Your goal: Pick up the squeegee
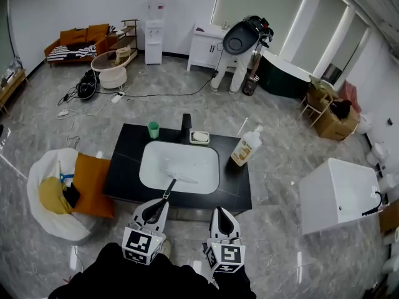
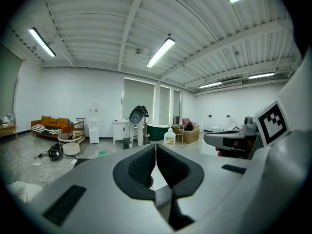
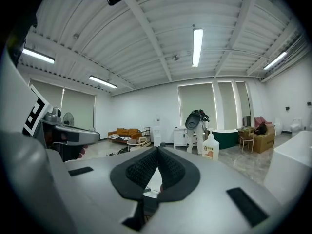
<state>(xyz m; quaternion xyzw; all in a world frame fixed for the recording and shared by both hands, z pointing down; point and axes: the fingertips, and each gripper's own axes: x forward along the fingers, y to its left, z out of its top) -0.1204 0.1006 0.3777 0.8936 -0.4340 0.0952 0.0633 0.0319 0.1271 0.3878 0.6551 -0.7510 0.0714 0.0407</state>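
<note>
Hovering at the lower middle of the head view, the left gripper is clenched, nothing visible between its pads. Just above its tip the squeegee lies in the white sink, dark handle pointing toward it. Further right, the right gripper is likewise clenched and empty.

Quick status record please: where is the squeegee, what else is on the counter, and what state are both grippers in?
squeegee: lying in the white sink, dark handle toward the near rim, not picked up
counter: green cup, soap dish and pump bottle round the sink
left gripper: jaws together, nothing between them, just short of the handle; contact cannot be told
right gripper: jaws together, nothing between them, at the counter's near edge
</note>
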